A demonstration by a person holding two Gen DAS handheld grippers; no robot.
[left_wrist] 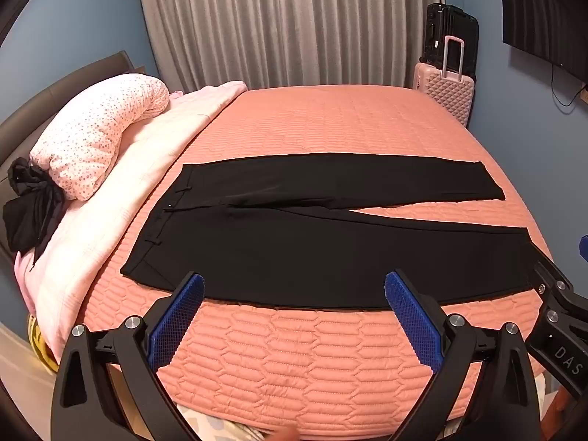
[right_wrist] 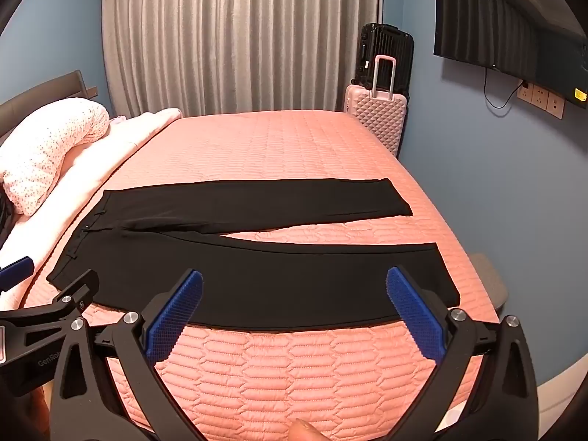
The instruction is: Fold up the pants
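Observation:
Black pants (left_wrist: 312,242) lie flat across the salmon quilted bed (left_wrist: 330,125), waistband to the left, both legs stretched to the right with a narrow gap between them. My left gripper (left_wrist: 294,286) hovers open above the near edge of the pants, nothing between its blue pads. In the right wrist view the same pants (right_wrist: 250,275) lie ahead, and my right gripper (right_wrist: 294,283) stands open over the near leg, holding nothing. The right gripper's black frame (left_wrist: 558,316) shows at the right edge of the left wrist view; the left gripper's frame (right_wrist: 55,312) shows at the left of the right wrist view.
A spotted pink pillow (left_wrist: 99,128) and a folded pale pink blanket (left_wrist: 147,154) lie along the bed's left side, with a black garment (left_wrist: 29,205) bunched by the headboard. A pink suitcase (right_wrist: 378,117) and a black suitcase (right_wrist: 386,55) stand by the curtain. A wall television (right_wrist: 514,29) hangs right.

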